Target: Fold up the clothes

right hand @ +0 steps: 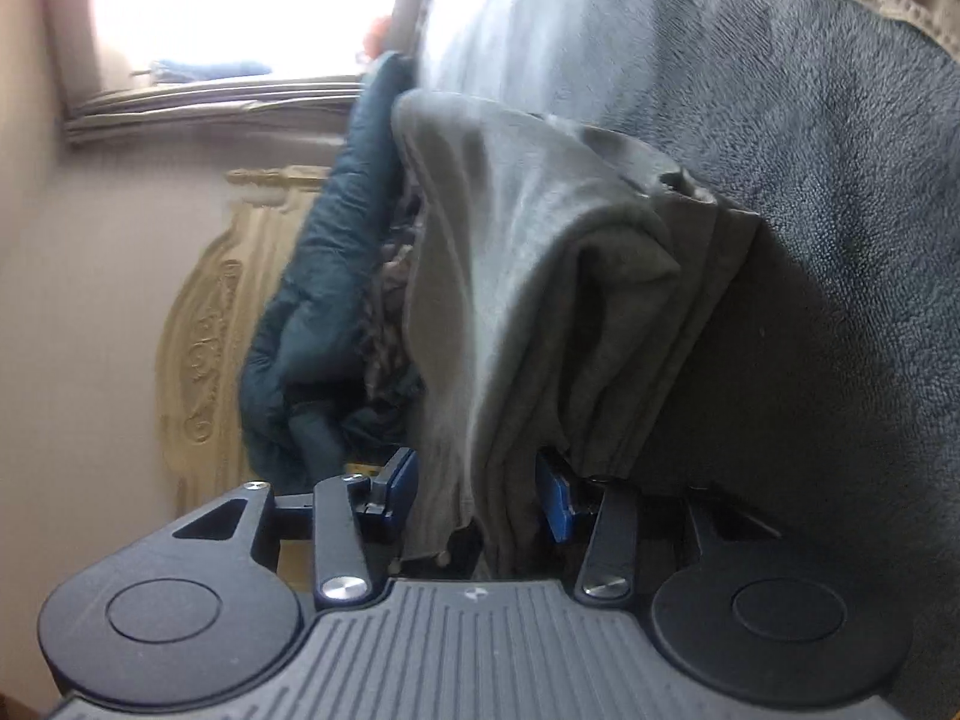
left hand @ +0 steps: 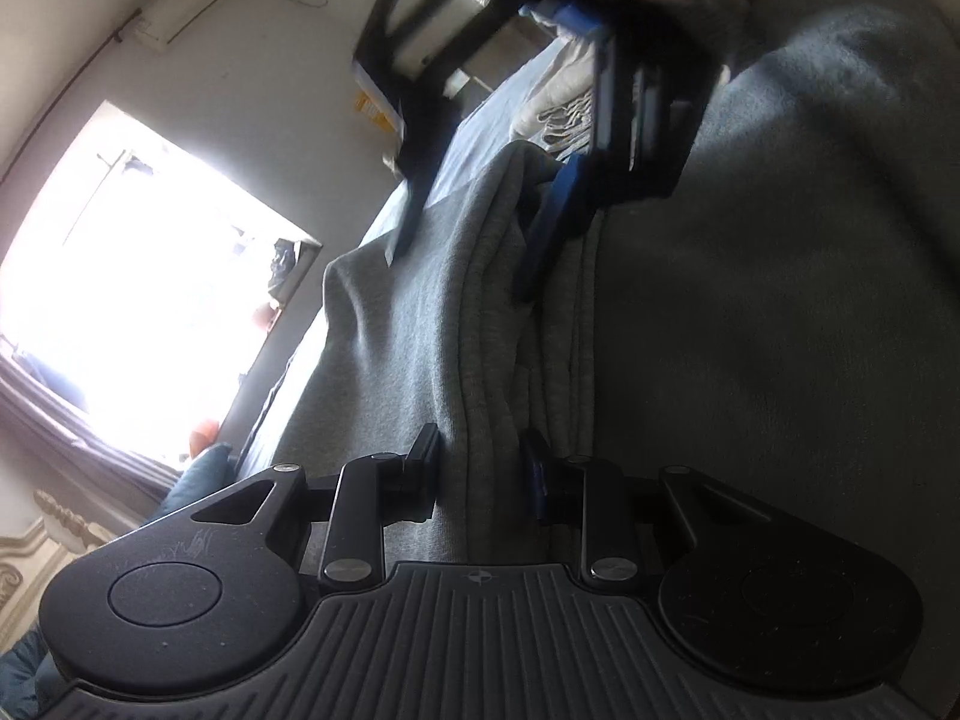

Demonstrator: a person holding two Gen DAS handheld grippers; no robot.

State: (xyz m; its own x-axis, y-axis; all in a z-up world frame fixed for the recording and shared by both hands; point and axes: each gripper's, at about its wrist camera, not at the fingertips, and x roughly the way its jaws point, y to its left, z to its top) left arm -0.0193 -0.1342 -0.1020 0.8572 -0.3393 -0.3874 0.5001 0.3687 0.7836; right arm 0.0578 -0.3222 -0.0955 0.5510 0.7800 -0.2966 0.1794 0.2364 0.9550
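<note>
Left gripper (left hand: pixel 480 468): jaws clamped on a bunched edge of the grey garment (left hand: pixel 432 300). Right gripper (right hand: pixel 477 480): jaws clamped on another gathered edge of the same garment, also visible in the left view, pinching the cloth farther along. Garment: stretched between the two grippers, folds hanging, held just above the bed (left hand: pixel 474 138). Dark blanket (right hand: pixel 810 210): beside the garment. Teal pillow (right hand: pixel 324 276): by the carved headboard (right hand: pixel 204 324). Window (left hand: pixel 138 276): bright, overexposed.

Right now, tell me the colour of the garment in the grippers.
Grey garment, held by both grippers; clearest in the left wrist view.
</note>
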